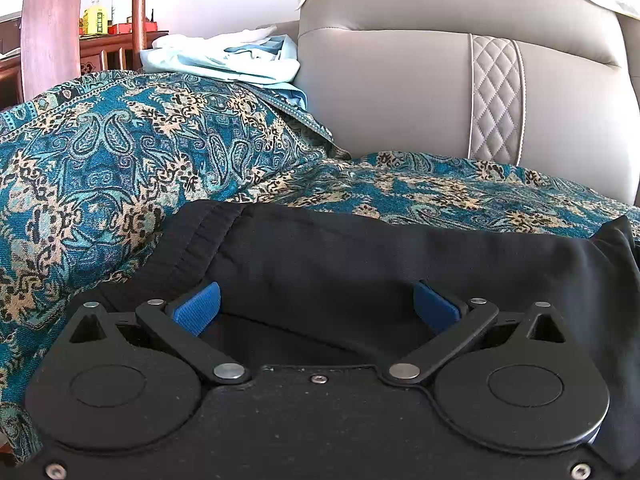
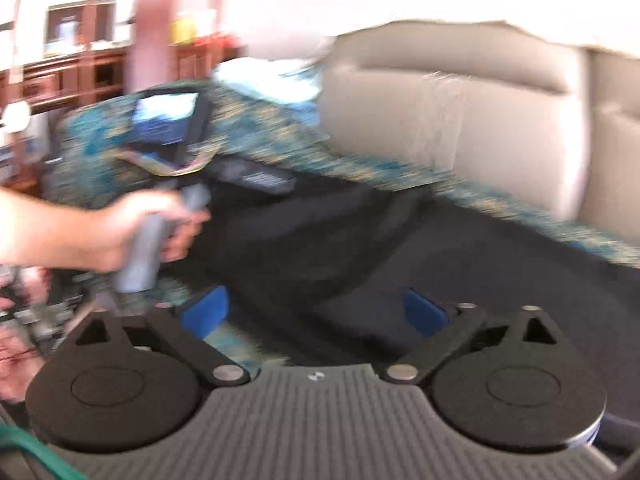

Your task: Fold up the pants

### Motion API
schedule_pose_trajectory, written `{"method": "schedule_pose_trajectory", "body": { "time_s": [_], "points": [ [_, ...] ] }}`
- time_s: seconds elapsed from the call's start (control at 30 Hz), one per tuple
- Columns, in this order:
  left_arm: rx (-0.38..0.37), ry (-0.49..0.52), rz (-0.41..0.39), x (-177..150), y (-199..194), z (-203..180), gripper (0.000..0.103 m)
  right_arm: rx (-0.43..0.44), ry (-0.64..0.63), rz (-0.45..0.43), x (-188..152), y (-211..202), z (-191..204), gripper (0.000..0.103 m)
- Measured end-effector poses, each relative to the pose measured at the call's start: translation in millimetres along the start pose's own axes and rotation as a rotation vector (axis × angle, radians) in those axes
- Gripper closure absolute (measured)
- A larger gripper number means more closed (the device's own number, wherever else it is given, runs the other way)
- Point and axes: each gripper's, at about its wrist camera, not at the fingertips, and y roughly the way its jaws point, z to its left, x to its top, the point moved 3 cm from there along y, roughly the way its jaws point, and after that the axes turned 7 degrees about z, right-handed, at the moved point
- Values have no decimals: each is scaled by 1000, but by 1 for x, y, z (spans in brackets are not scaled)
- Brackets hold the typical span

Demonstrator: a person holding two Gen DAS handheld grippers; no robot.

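Note:
Black pants (image 1: 360, 256) lie on a teal paisley throw (image 1: 100, 152) spread over the sofa seat, waistband at the left. My left gripper (image 1: 318, 308) is open, its blue pads (image 1: 198, 308) wide apart and low over the near edge of the pants, with cloth between them. The right wrist view is blurred by motion. There my right gripper (image 2: 314, 312) is open above the pants (image 2: 400, 256), holding nothing. The hand holding the left gripper's handle (image 2: 140, 236) shows at the left.
The grey leather sofa back (image 1: 440, 92) rises just behind the pants. Light blue and white clothes (image 1: 224, 60) are piled on the throw at the back left. A wooden post (image 1: 52, 24) and wooden cabinet (image 1: 108, 52) stand beyond.

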Motion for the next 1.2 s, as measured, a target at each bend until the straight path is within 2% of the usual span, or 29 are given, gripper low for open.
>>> {"method": "schedule_pose_trajectory", "body": {
  "time_s": [0.1,0.2,0.27,0.37,0.5,0.57,0.67,0.8,0.9,1.07,1.2],
  "points": [
    [28,4,15,2,-2,-3,0,-204,39,-5,-1,3,-27,0],
    [42,34,71,9,-9,-12,0,-363,92,-10,1,2,-62,0],
    [-20,36,79,14,-22,-22,0,-437,159,-8,2,-1,-92,0],
    [-130,49,23,20,-51,-44,0,-514,265,-4,2,-7,-138,0],
    [-248,143,-16,17,-89,-95,0,-574,331,24,1,-9,-181,0],
    [-287,204,-17,8,-101,-120,0,-595,350,44,-5,-7,-192,0],
    [-306,306,-41,-13,-116,-158,0,-587,370,80,-15,-2,-197,0],
    [-330,379,-44,-40,-125,-190,1,-565,309,127,-26,7,-187,0],
    [-341,393,-41,-51,-124,-202,1,-559,295,111,-31,5,-183,0],
    [-322,401,-18,-62,-112,-208,1,-513,375,78,-38,1,-188,0],
    [-334,367,-28,-67,-107,-204,0,-516,360,70,-39,2,-186,0]
  ]
}}
